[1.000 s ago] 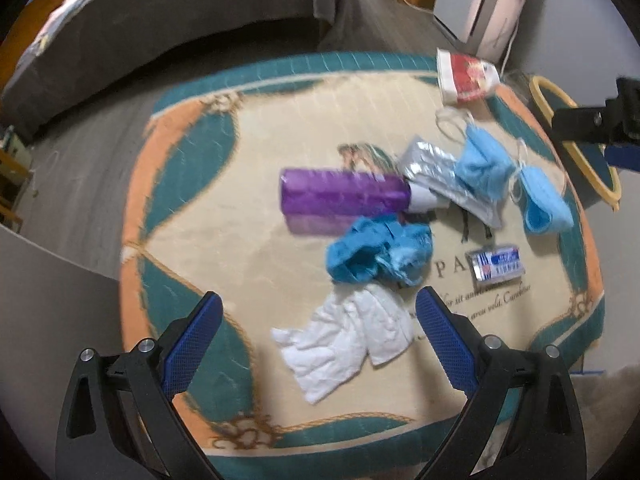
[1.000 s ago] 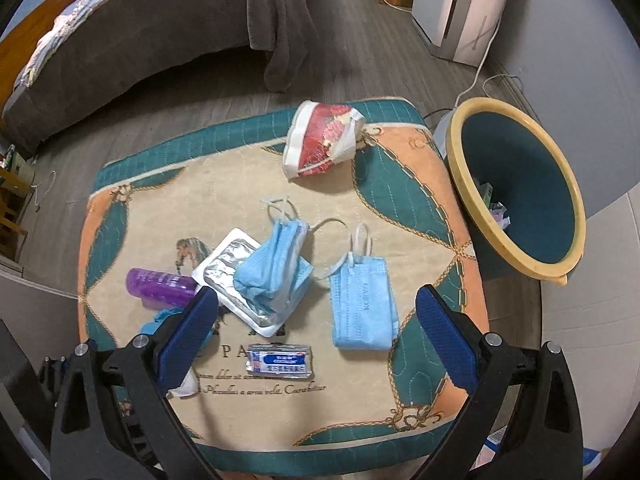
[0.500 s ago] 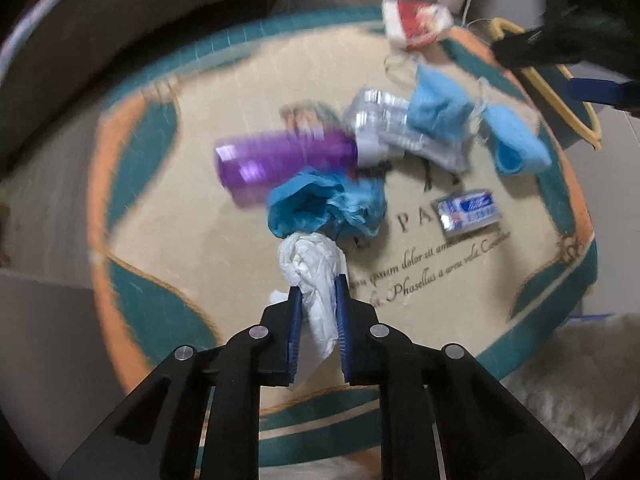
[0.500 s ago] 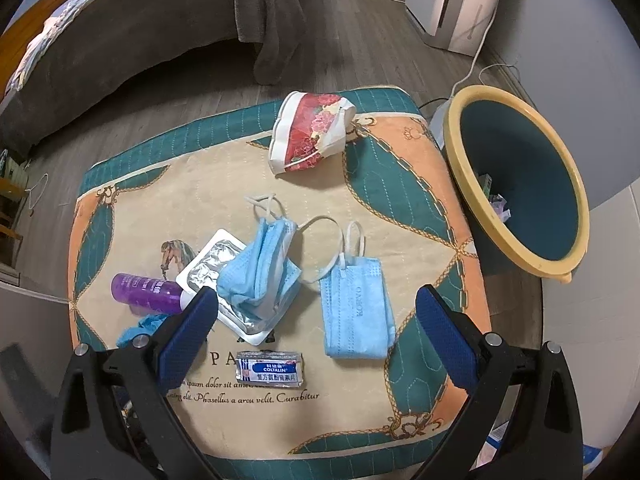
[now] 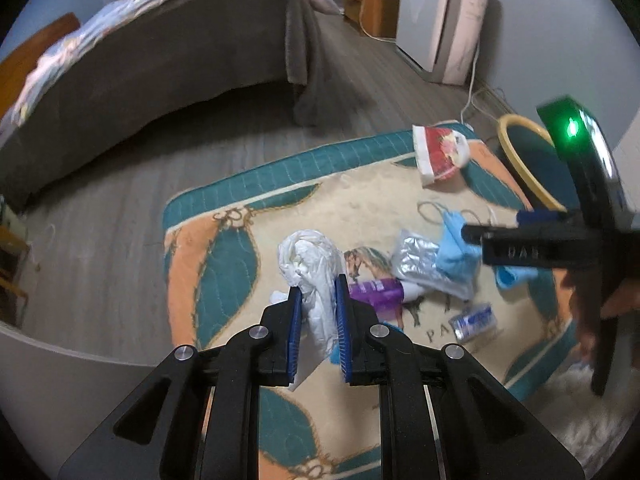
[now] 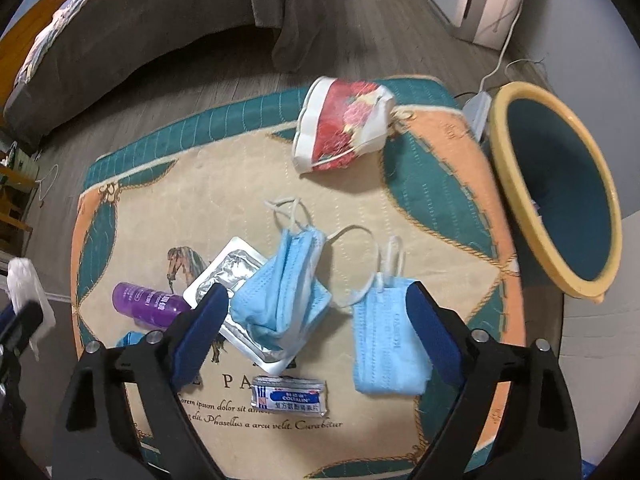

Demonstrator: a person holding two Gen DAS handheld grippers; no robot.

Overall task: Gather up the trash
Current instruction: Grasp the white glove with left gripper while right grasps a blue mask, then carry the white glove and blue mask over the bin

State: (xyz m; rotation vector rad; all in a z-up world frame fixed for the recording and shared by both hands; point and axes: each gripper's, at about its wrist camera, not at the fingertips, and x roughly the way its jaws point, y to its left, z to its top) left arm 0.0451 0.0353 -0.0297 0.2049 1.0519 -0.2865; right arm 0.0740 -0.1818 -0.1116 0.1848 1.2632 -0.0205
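Note:
My left gripper is shut on a crumpled white plastic bag and holds it above the patterned rug; the bag also shows at the left edge of the right wrist view. My right gripper is open and empty above two blue face masks. On the rug lie a purple bottle, a silver foil pack, a small blister packet and a red-and-white paper cup. A yellow-rimmed teal bin stands right of the rug.
A bed with a grey blanket stands behind the rug. A white appliance with a cable is at the back right. A crumpled blue glove lies near the bottle. A white wall edge is at the lower left.
My left gripper closed on the white bag and lifted it off the rug, tilting up toward the room. My right gripper moved down and closer over the masks.

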